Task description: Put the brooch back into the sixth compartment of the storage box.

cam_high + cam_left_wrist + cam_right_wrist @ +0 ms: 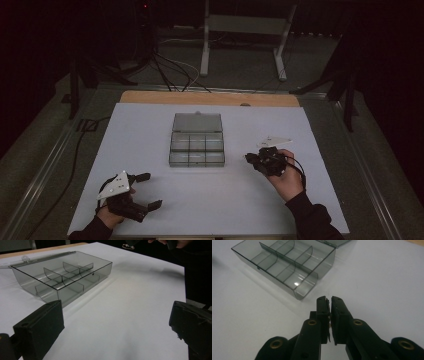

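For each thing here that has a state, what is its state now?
Compartment box: lid open, lying flat behind it; compartments look empty.
Left gripper: fingers wide open, holding nothing.
Right gripper: fingers shut; nothing clearly visible between them.

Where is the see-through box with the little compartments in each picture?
High view: the clear box sits mid-table, lid open behind it.
Left gripper view: upper left, beyond the left jaw.
Right gripper view: upper left, beyond the shut jaws.
Shared landmark: the white table sheet under it.
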`<move>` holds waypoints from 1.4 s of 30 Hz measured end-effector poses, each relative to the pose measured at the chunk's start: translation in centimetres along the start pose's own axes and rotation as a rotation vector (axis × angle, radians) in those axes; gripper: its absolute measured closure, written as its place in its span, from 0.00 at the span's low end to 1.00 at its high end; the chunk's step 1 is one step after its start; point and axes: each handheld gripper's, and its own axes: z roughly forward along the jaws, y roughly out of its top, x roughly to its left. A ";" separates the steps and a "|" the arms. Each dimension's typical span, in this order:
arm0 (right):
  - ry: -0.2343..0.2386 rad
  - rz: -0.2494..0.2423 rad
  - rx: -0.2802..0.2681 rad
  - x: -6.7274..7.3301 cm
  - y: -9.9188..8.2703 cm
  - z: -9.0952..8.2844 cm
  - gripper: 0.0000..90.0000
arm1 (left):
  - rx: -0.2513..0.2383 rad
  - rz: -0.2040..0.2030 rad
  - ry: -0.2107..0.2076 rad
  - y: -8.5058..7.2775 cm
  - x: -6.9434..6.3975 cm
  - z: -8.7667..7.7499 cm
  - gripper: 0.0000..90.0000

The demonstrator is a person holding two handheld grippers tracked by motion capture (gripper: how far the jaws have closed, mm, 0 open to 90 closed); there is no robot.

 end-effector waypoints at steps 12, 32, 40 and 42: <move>0.006 -0.026 -0.021 0.5 1.9 0.1 0.95 | 0.001 -0.001 0.001 0.0 0.0 0.0 0.01; 0.036 -0.061 -0.030 1.9 4.4 1.2 0.95 | 0.007 0.010 -0.004 0.0 -0.1 0.1 0.01; 0.045 -0.077 -0.030 2.5 5.2 1.8 0.95 | 0.009 0.009 -0.002 0.0 -0.1 0.1 0.01; 0.051 -0.081 -0.031 2.6 5.4 2.1 0.95 | 0.010 0.012 -0.001 0.0 -0.1 0.1 0.01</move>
